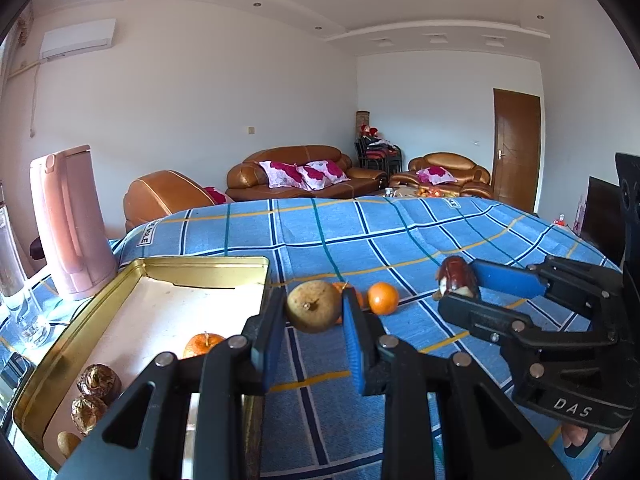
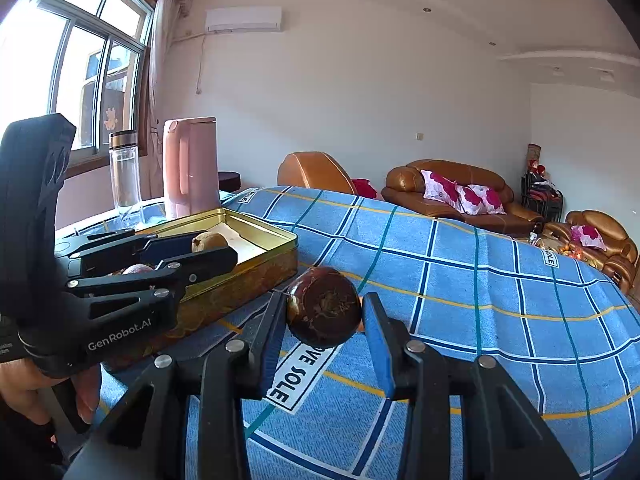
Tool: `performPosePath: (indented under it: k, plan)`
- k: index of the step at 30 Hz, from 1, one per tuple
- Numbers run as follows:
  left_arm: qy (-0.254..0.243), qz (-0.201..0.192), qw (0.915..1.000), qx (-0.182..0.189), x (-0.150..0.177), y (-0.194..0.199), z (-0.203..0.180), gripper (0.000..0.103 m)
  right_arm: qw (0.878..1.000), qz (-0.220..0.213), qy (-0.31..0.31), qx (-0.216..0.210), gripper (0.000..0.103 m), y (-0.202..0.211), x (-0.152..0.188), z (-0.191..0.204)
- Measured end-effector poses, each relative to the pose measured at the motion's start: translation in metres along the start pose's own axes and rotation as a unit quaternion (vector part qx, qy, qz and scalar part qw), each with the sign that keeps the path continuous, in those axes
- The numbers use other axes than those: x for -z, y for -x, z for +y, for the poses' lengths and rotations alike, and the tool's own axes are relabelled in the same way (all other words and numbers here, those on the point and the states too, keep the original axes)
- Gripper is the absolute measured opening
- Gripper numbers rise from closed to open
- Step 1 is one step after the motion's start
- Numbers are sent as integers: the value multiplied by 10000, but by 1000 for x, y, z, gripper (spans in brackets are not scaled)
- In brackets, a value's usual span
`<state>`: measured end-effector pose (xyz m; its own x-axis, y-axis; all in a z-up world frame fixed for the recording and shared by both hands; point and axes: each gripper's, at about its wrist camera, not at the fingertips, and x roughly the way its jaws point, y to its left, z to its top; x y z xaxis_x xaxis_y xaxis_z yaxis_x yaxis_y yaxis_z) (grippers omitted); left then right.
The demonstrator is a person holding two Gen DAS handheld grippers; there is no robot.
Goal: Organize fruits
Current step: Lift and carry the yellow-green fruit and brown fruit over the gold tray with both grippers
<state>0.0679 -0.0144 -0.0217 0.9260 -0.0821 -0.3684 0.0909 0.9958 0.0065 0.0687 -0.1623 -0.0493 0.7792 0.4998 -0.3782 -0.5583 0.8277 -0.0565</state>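
Observation:
My left gripper (image 1: 313,304) is shut on a round yellow-brown pear (image 1: 316,314), held just past the right rim of the gold tin tray (image 1: 140,270). The tray holds an orange fruit (image 1: 202,345) and two wrinkled brown fruits (image 1: 98,378). An orange (image 1: 383,298) lies on the cloth, and another sits half hidden behind the pear. My right gripper (image 2: 325,304) is shut on a dark red-brown fruit (image 2: 326,316) above the cloth, to the right of the tray (image 2: 260,236). The right wrist view shows the left gripper (image 2: 212,248) holding the pear (image 2: 206,241) over the tray.
A blue checked cloth (image 1: 400,240) covers the table. A pink kettle (image 1: 70,224) and a glass bottle (image 2: 125,172) stand behind the tray at the left. A person's hand (image 2: 24,384) grips the left tool. Brown sofas stand beyond the far edge.

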Motion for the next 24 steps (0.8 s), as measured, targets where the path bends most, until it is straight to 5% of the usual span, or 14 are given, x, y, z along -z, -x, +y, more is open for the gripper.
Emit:
performPosePath:
  k: [24]
  plan:
    - [237,-58,9995,-219,8,17,38,29,9988,105,413,-249,41,-15,-7,50]
